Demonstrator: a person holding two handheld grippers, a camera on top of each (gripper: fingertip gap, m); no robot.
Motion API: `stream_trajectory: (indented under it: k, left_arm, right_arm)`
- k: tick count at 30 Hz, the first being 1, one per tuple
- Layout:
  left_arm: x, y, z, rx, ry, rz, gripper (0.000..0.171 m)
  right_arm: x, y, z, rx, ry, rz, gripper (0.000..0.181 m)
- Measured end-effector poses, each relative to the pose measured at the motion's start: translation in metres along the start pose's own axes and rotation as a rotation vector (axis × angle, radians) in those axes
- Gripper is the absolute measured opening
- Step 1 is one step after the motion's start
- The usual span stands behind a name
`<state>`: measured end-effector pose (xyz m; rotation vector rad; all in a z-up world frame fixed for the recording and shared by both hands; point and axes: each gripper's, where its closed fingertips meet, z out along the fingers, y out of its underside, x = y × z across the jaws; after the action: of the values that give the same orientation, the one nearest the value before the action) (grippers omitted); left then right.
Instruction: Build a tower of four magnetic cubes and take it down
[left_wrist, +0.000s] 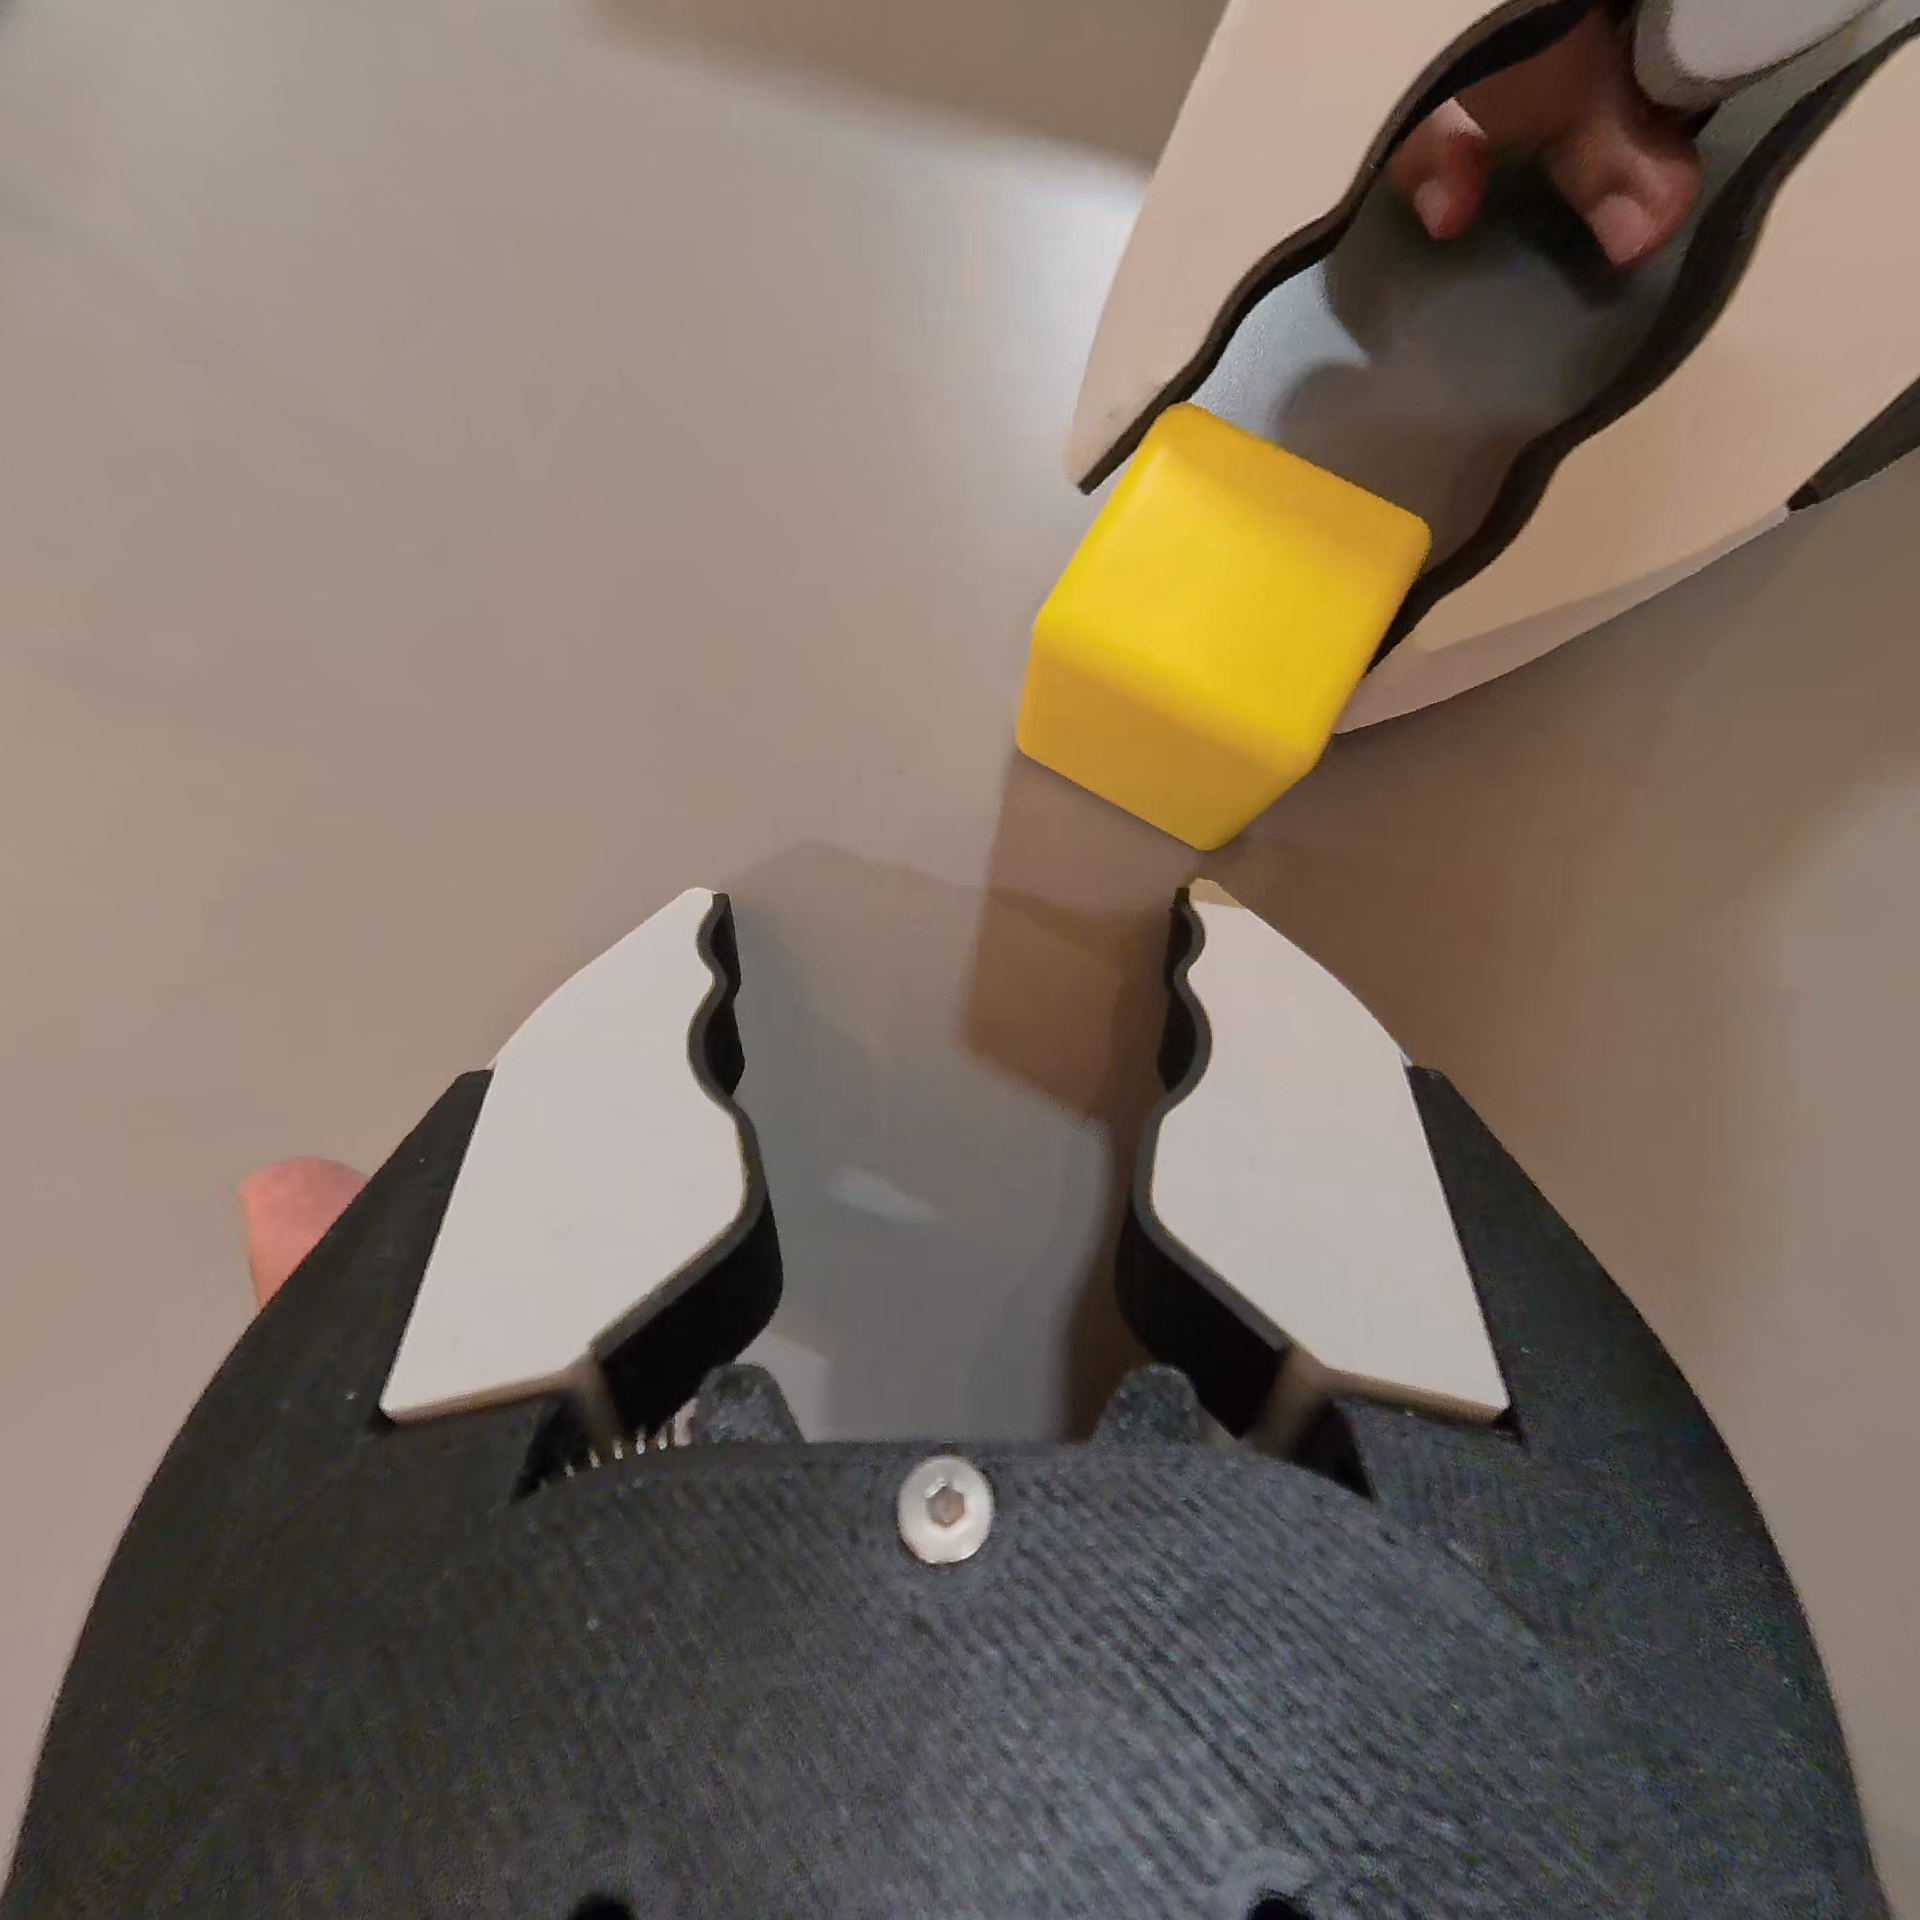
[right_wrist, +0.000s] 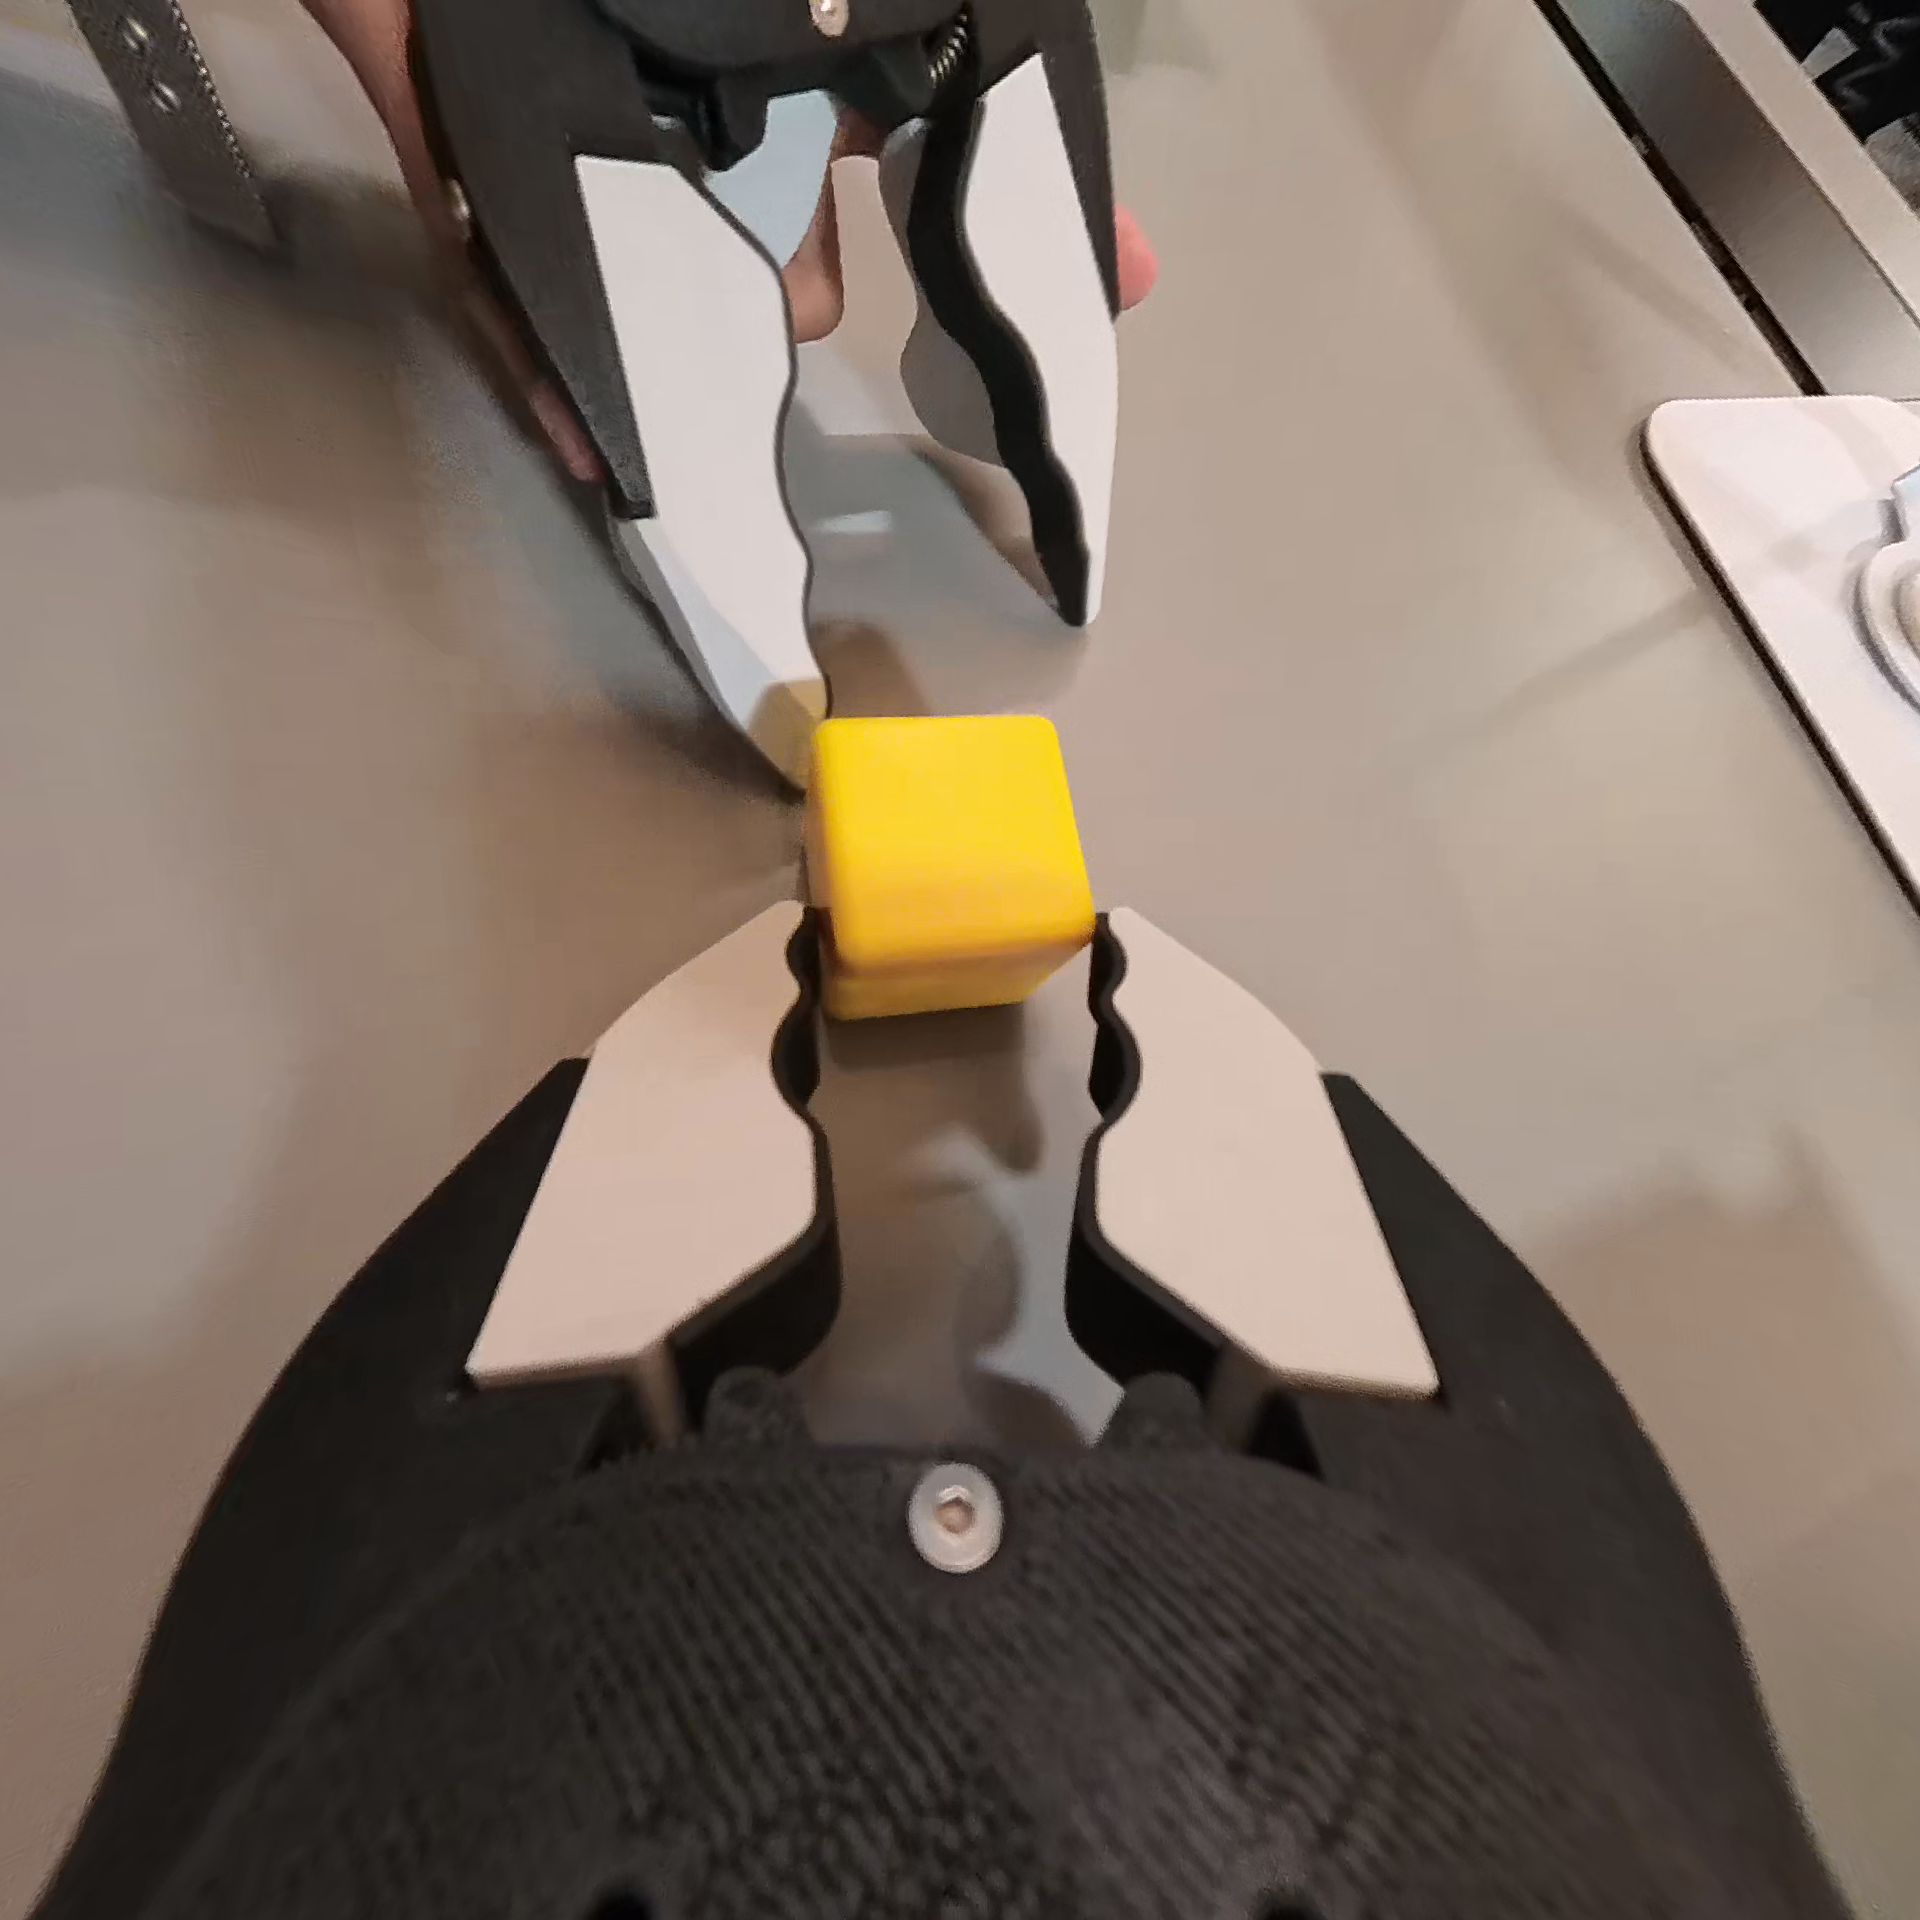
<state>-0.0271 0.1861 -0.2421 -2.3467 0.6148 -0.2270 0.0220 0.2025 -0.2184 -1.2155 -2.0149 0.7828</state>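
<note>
Right claw (right_wrist: 951, 930) grips yellow cube (right_wrist: 945, 831) at tips; left claw (left_wrist: 951, 914) wide, empty, near.

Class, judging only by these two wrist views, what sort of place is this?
Probably an office or lab desk: a smooth beige tabletop, a flat silver monitor-style stand base at its right edge, and one yellow cube laid out between two handheld grippers.
</note>
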Motion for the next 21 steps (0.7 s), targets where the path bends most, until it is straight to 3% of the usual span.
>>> stream_trajectory:
  k: [5, 10, 16, 21]
  left_arm:
    - [0.0, 0.0, 0.0, 0.001, -0.004, 0.007, 0.08]
    - [0.002, 0.0, 0.0, 0.003, 0.0, 0.017, 0.077]
    - [0.002, 0.0, 0.0, 0.002, 0.008, 0.009, 0.078]
    - [0.002, 0.0, 0.0, 0.002, 0.009, 0.009, 0.078]
  right_arm:
    - [-0.006, -0.005, -0.008, 0.04, 0.005, 0.026, 0.049]
    - [0.009, -0.039, -0.032, 0.195, 0.015, 0.15, 0.047]
    - [0.029, -0.071, -0.107, 0.339, 0.061, 0.195, 0.047]
    - [0.068, -0.043, -0.192, 0.263, 0.238, 0.24, 0.047]
